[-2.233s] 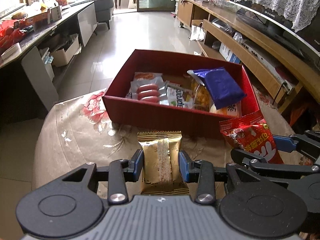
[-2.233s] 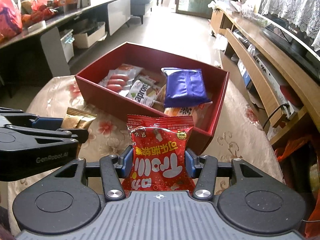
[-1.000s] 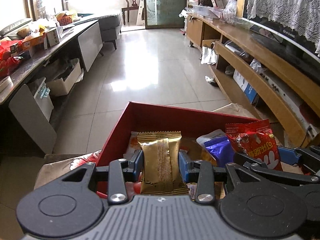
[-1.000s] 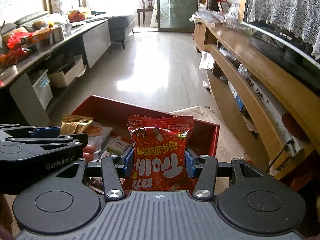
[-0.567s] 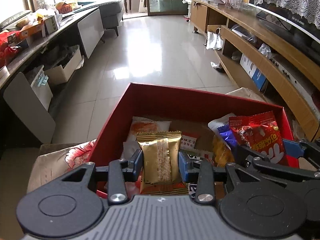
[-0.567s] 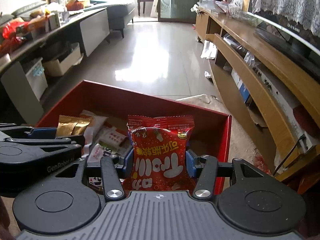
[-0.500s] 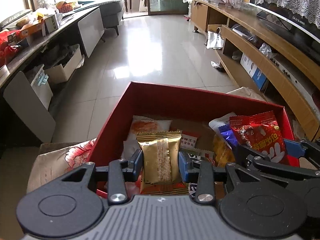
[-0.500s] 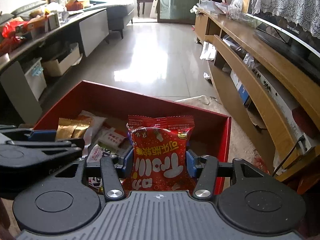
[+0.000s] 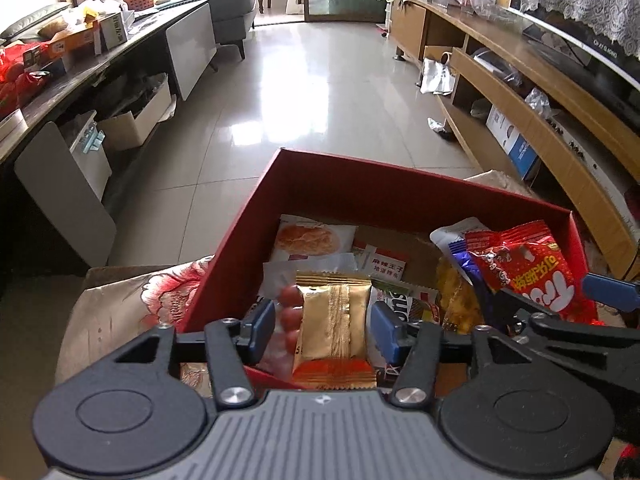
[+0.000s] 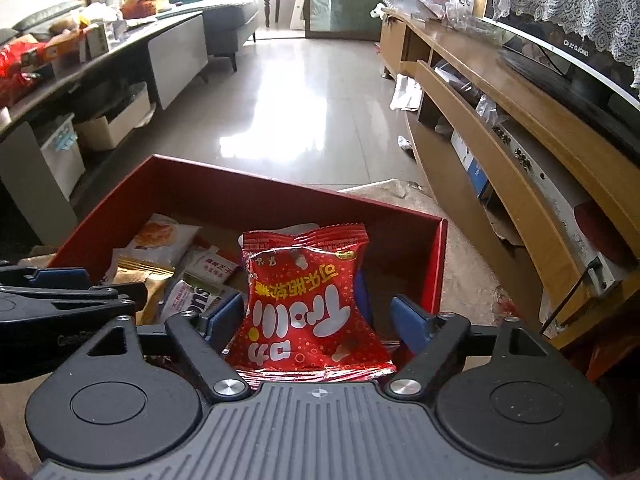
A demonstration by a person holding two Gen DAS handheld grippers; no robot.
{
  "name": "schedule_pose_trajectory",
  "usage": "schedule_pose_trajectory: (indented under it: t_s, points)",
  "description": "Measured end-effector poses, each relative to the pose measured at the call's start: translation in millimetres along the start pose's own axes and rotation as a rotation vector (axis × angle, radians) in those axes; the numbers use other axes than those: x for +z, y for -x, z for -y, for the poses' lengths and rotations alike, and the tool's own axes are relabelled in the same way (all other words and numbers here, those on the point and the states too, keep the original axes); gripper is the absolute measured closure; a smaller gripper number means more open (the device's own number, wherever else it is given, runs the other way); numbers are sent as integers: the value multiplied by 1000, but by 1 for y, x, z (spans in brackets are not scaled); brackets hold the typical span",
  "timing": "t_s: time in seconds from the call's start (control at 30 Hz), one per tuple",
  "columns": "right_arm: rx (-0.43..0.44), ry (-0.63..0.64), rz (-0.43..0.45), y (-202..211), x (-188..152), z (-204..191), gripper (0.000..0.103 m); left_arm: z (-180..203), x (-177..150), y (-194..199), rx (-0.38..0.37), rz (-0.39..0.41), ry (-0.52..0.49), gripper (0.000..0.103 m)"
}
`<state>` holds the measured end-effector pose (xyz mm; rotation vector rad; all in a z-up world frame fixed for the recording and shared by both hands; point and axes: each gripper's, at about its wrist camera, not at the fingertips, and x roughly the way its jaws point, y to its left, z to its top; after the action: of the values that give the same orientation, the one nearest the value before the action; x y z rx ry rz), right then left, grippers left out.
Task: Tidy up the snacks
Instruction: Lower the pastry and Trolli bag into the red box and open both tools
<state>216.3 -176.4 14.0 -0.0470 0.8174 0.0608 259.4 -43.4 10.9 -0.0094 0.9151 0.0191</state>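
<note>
Both tongs just opened over the red box [image 9: 400,200]
Left tongs [image 9: 324,330] flank gold packet [image 9: 334,320]; right tongs [image 10: 320,316] flank red bag [image 10: 308,304]; pads clear of both.

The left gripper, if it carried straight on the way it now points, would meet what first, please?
Most likely the gold packet, lying loose between the left gripper pads, whose jaws have just been opening, then the snacks beneath in the red box. Depth is hard to judge.

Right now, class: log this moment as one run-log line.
stage: release over red box | left gripper: jaws just opening, gold packet between, untouched | right gripper: jaws just opening, red bag between, untouched
</note>
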Motion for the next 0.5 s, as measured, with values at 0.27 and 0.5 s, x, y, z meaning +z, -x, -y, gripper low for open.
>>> schedule_pose_trajectory:
  t_s: [0.27,0.5]
  points:
    - [-33,-27,16,25,-3,8,16,-9,-13,24,-14,8,21,39]
    - [-29,-31,3,44,-19,4,14,-13,-34,48,-28,20,21,29]
